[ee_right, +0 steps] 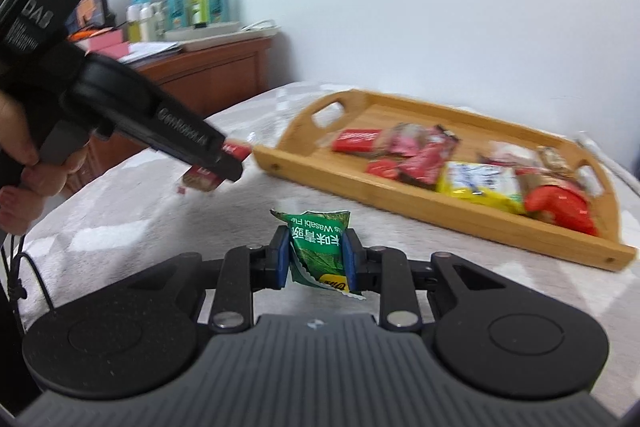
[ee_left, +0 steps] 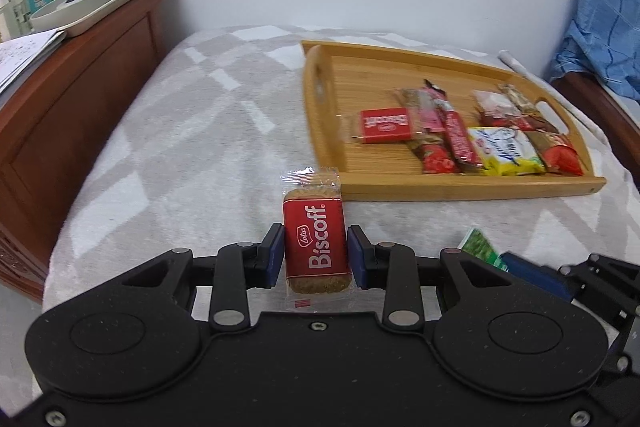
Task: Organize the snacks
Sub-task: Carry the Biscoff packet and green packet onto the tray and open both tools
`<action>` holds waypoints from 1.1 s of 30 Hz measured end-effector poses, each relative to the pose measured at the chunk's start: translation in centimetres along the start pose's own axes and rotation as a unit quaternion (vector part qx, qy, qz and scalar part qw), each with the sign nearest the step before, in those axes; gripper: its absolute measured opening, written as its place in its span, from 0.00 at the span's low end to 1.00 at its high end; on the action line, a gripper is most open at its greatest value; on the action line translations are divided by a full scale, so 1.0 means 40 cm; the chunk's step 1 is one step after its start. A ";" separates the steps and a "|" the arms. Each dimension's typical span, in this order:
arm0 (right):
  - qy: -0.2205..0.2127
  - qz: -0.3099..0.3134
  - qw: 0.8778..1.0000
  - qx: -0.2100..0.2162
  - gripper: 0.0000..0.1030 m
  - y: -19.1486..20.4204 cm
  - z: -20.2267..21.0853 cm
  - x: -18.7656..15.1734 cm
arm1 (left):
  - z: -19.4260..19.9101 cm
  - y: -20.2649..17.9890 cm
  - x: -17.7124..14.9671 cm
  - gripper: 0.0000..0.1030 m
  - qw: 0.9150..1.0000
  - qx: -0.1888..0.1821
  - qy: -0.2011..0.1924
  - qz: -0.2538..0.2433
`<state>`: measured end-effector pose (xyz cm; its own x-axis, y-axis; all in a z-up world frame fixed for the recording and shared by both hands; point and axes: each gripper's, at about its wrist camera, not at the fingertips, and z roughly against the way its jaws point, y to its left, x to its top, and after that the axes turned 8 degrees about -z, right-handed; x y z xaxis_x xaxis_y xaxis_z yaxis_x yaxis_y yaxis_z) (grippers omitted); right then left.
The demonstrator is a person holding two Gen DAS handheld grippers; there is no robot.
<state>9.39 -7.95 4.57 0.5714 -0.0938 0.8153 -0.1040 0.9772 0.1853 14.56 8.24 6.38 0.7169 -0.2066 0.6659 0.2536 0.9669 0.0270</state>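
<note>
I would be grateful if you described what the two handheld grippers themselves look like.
Both are matte black with twin round discs, silver rivets and blue finger pads. The left gripper carries white lettering on its side. The right gripper has a ribbed grey centre panel. A thin black cord hangs nearby.

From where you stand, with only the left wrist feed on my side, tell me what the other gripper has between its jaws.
Observer: The right gripper is shut on a green wasabi snack packet; your feed shows only a green corner of it.
Operator: Report whether the packet sits straight.
Observer: It stands upright between the blue pads, crumpled, its print upside down to the camera.
Operator: Now describe who is carrying my gripper.
Observer: A person's hand grips the black handle of the left gripper, which carries its red Biscoff biscuit towards the wooden tray.
</note>
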 end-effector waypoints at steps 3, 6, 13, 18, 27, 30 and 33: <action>-0.011 -0.011 1.000 -0.013 0.30 -0.031 0.024 0.010 | 0.003 -0.028 0.009 0.31 1.000 -0.006 -0.003 -0.006; -0.023 -0.019 0.999 -0.023 0.30 -0.064 0.042 0.028 | 0.006 -0.058 0.027 0.31 1.000 -0.010 -0.007 -0.012; -0.051 -0.028 0.997 -0.043 0.30 -0.135 0.065 0.070 | 0.014 -0.113 0.077 0.31 0.999 -0.009 -0.025 -0.022; -0.065 -0.038 0.996 -0.051 0.30 -0.179 0.065 0.098 | 0.012 -0.146 0.106 0.31 0.999 -0.010 -0.033 -0.028; -0.092 -0.071 0.992 -0.053 0.30 -0.245 0.048 0.153 | -0.007 -0.189 0.154 0.31 0.998 -0.011 -0.044 -0.039; -0.096 -0.086 0.990 -0.055 0.30 -0.270 0.035 0.173 | -0.014 -0.198 0.174 0.31 0.998 -0.011 -0.050 -0.037; -0.096 -0.104 0.988 -0.057 0.30 -0.294 0.020 0.192 | -0.026 -0.205 0.193 0.31 0.998 -0.015 -0.050 -0.033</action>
<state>14.37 -20.31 9.08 0.4056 -0.3188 0.8567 0.0974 0.9470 0.3062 18.70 -1.45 10.53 0.6302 -0.2527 0.7341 0.3194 0.9462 0.0515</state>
